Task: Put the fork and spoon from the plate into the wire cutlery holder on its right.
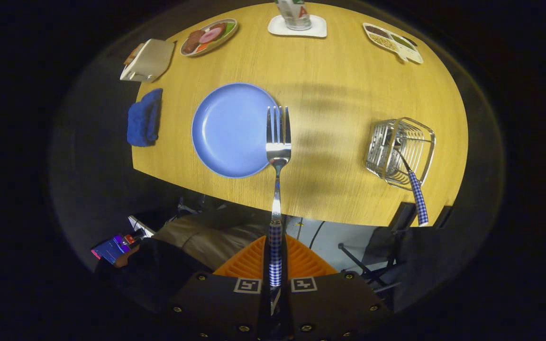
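Observation:
My gripper [275, 258] is shut on the blue-checked handle of a steel fork [278, 142], holding it high above the table with the tines pointing away from me. Below the fork lies the empty blue plate [228, 130], its right rim under the tines. The wire cutlery holder [400, 151] stands to the right of the plate near the table's front edge. A spoon [417, 196] with the same checked handle leans in the holder, handle sticking out toward me.
The wooden table [330, 85] also carries a blue cloth [144, 118] left of the plate, a beige box [149, 60], a food plate [209, 37], a glass on a white coaster [297, 23] and a divided snack tray [393, 42]. A person's lap and a hand with a phone [114, 248] show below.

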A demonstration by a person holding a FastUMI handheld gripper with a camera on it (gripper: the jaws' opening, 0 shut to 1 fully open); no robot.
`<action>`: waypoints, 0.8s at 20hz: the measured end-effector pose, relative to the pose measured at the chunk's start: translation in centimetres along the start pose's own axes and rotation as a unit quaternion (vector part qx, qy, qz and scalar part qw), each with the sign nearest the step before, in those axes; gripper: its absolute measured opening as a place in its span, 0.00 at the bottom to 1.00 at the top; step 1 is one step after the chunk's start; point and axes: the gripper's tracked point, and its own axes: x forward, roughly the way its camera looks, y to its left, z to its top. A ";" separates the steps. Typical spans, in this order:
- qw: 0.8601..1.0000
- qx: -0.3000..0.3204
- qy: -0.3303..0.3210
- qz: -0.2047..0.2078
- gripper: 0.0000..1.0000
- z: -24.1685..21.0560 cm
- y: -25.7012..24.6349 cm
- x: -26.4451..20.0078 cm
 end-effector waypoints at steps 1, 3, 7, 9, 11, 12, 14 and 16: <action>1.000 0.007 -0.003 -0.006 0.08 -0.2 -0.9 -0.4; 1.000 0.020 -0.008 -0.012 0.08 -0.3 -2.3 -1.3; 0.999 0.040 -0.007 -0.020 0.08 -1.1 -4.4 -2.4; 0.998 0.055 -0.003 -0.012 0.08 -1.1 -5.1 -2.8; 0.997 0.074 0.002 0.019 0.08 -1.0 -5.0 -2.9; 0.996 0.089 0.004 0.032 0.08 -0.8 -5.1 -3.1; 0.994 0.107 0.005 0.037 0.08 -0.5 -6.3 -2.9; 0.993 0.118 0.012 0.027 0.08 -0.3 -7.8 -2.8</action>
